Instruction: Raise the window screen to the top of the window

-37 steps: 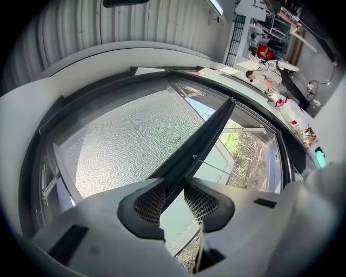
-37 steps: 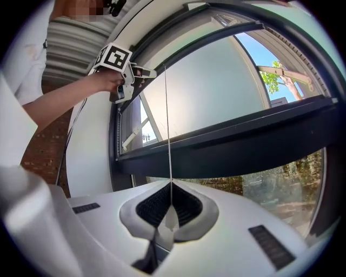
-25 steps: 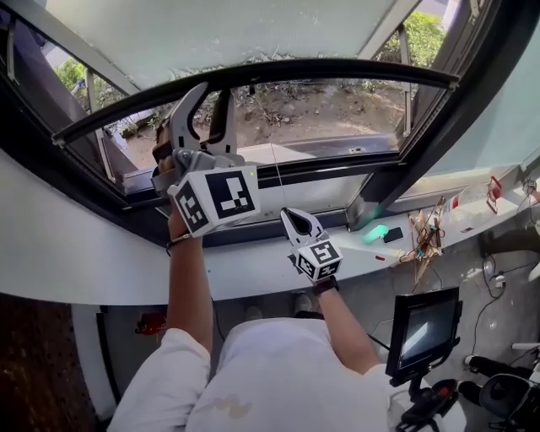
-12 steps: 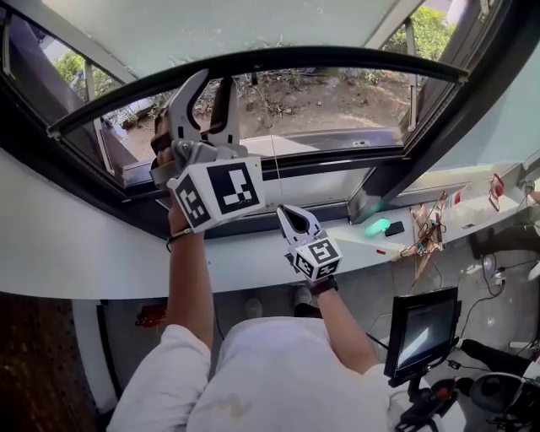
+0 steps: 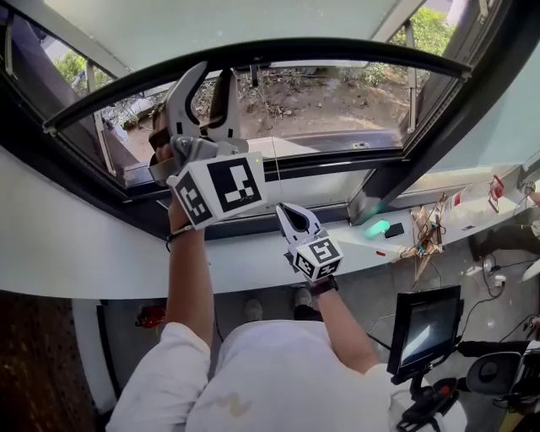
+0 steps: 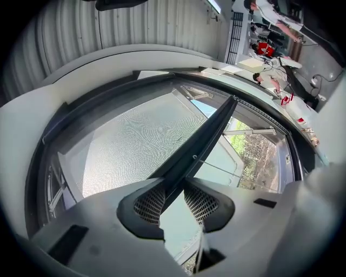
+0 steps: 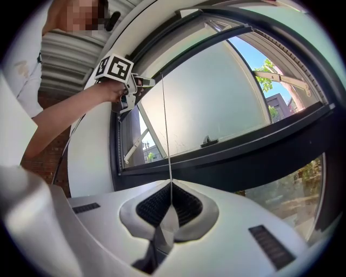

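Note:
The window screen is a pale mesh with a dark bottom bar curving across the upper window. My left gripper reaches up, and its jaws are shut on that bar. In the left gripper view the bar runs between the pads of the left gripper, with the mesh beyond it. My right gripper sits lower, by the sill, shut on a thin white cord. In the right gripper view the cord rises straight out of the closed right gripper.
A white sill runs under the dark window frame. On its right lie a green object and tangled wires. A monitor on a stand is at lower right. Outside, a pane swings open.
The screen's bottom bar and my left gripper sit slightly higher in the head view. The right gripper has stayed by the sill on the cord.

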### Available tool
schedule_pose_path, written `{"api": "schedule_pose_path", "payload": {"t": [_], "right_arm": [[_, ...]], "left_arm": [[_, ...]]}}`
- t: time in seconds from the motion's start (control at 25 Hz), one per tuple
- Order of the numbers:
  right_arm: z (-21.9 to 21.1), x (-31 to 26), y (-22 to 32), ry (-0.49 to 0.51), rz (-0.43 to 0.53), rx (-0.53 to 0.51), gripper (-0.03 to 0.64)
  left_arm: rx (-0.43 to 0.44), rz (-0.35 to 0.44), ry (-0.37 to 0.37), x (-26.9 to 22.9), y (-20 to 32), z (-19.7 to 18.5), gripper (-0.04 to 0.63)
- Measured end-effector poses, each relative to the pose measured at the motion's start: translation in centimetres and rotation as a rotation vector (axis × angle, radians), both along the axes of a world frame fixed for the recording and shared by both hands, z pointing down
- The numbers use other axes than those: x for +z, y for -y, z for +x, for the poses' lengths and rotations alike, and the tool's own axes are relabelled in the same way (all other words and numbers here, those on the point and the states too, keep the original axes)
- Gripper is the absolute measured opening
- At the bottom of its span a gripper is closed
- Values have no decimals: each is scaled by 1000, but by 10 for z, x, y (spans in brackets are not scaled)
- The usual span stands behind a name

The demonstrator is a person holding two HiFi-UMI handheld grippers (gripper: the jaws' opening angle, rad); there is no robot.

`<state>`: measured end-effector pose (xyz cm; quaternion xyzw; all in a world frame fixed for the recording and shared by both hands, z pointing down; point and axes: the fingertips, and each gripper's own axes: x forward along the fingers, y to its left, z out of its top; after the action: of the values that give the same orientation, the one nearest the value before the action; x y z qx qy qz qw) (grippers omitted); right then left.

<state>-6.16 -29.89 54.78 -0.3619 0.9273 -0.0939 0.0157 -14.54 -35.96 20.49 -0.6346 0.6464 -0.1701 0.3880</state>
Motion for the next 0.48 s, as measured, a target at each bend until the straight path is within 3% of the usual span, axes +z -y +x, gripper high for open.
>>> {"api": "schedule_pose_path", "payload": {"t": [0.48], "right_arm": [[-13, -39, 0, 33, 97, -12, 2]], "left_arm": [[-8, 39, 29, -40, -4, -1, 87]]}}
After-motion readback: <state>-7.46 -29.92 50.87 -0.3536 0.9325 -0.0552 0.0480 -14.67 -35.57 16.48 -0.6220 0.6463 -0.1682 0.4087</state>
